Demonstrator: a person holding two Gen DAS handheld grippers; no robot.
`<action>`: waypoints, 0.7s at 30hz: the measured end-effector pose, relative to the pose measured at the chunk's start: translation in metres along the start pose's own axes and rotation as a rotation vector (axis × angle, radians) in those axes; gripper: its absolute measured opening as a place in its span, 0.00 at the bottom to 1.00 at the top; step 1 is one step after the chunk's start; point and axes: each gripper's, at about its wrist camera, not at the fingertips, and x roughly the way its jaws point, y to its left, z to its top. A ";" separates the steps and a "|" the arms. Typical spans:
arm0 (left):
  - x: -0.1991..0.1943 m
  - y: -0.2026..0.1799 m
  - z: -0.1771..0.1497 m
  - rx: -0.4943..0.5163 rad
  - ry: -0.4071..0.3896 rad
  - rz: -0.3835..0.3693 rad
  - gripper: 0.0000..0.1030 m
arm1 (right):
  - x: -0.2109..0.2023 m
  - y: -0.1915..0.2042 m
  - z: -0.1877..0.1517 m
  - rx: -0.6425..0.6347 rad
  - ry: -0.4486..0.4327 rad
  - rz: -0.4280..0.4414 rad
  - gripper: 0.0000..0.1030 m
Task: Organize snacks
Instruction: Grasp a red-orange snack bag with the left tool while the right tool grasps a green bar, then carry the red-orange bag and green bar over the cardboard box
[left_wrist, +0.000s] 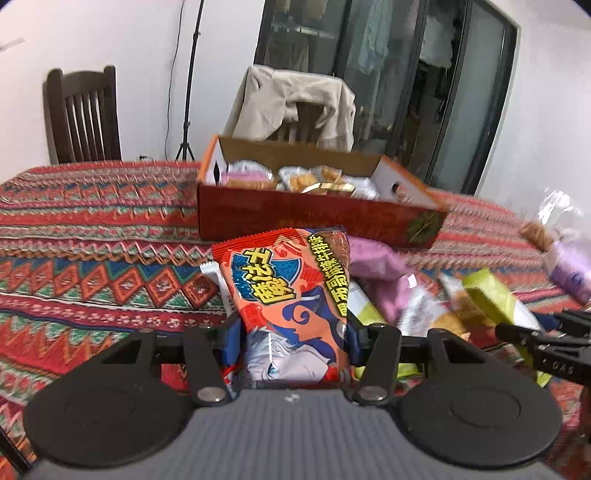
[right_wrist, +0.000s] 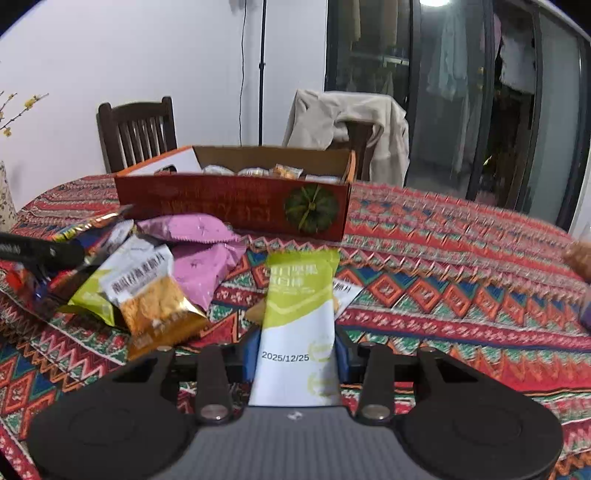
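My left gripper is shut on a red-orange snack packet with blue and yellow print, held upright above the table. My right gripper is shut on a green and white bar packet dated 2025/12/25. A red cardboard box with several wrapped snacks inside stands beyond both; it also shows in the right wrist view. Loose snacks lie on the patterned tablecloth: a pink packet and a gold and white packet.
The right gripper's body shows at the right edge of the left view, with a green packet near it. Two dark wooden chairs stand behind the table, one draped with a beige jacket. A tripod pole and glass door are behind.
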 end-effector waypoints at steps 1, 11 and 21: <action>-0.015 -0.003 -0.001 0.001 -0.008 -0.007 0.51 | -0.009 -0.001 0.000 0.005 -0.013 0.005 0.38; -0.131 -0.044 -0.082 -0.092 -0.041 -0.078 0.51 | -0.123 -0.002 -0.045 0.049 -0.055 0.058 0.38; -0.154 -0.056 -0.104 -0.113 -0.018 -0.063 0.51 | -0.171 -0.010 -0.087 0.085 -0.032 0.061 0.38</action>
